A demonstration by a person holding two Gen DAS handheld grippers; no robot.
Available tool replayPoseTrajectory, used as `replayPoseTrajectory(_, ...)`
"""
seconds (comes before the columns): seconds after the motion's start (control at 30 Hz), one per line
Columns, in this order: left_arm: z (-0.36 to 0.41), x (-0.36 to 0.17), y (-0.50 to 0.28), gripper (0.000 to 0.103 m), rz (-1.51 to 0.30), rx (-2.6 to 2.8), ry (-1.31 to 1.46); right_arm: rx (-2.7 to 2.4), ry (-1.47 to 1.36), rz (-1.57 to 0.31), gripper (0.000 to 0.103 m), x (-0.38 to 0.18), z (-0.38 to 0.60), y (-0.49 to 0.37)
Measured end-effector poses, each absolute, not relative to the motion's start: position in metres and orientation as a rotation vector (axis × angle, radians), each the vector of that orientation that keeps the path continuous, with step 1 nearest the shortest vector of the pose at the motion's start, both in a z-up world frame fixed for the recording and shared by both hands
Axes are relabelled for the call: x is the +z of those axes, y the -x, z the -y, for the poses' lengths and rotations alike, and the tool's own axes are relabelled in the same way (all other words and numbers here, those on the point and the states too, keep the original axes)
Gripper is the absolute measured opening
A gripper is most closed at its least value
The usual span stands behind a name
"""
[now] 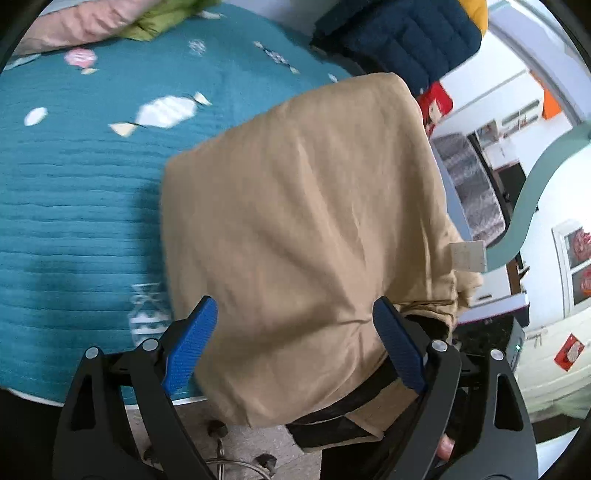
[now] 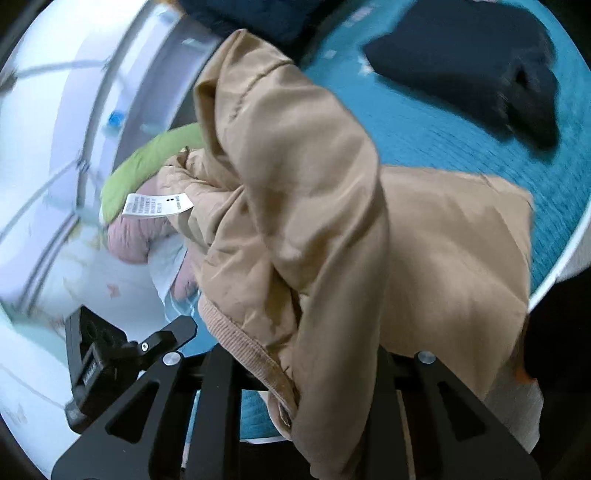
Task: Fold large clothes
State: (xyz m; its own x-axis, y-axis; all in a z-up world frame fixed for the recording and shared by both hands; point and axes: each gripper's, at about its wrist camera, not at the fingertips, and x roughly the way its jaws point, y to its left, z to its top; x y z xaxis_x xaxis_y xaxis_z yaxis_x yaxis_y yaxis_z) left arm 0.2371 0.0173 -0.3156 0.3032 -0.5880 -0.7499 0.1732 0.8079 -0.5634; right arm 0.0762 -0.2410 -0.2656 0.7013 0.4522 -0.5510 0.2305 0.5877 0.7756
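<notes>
Blue pads (image 1: 192,347) of the left gripper (image 1: 299,343) stand wide apart with nothing clamped, the tan jacket (image 1: 303,236) draped just ahead and between them, its lower edge hanging past the edge of the teal bed (image 1: 74,206). From this gripper the jacket runs forward and slightly right, long axis toward the navy pile (image 1: 399,33) at the far side. Moving right, a white care label (image 1: 468,254) sticks out of its right edge. On the right wrist view, the jacket (image 2: 295,206) is bunched over the right gripper (image 2: 295,373), hiding the fingertips, so I cannot tell whether it grips. That gripper looks nearer, buried in cloth; the ribbed cuff (image 2: 243,350) lies at its left.
</notes>
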Motion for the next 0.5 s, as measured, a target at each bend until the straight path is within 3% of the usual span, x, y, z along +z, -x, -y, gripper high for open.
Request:
replayPoseTrajectory(0.1, 0.003, -0.33, -0.25, 0.086, -1.197, -0.524, 0.375, 0.072, -1.008, -0.861, 0.029, -0.285, 0.258, -0.077)
replayPoseTrajectory(0.23, 0.026, -0.346, -0.265, 0.086, -1.23, -0.521, 0.311, 0.046, -1.02, -0.891, 0.032, -0.283, 0.273, -0.069)
replayPoseTrajectory(0.37, 0.032, -0.351, -0.273, 0.087, -1.248, -0.508, 0.301, 0.021, -0.863, -0.93, 0.042, -0.254, 0.278, -0.058)
replayPoseTrajectory(0.5, 0.037, -0.348, -0.273, 0.087, -1.249, -0.518, 0.291, -0.025, -0.674, -0.839, 0.042, -0.207, 0.28, -0.04)
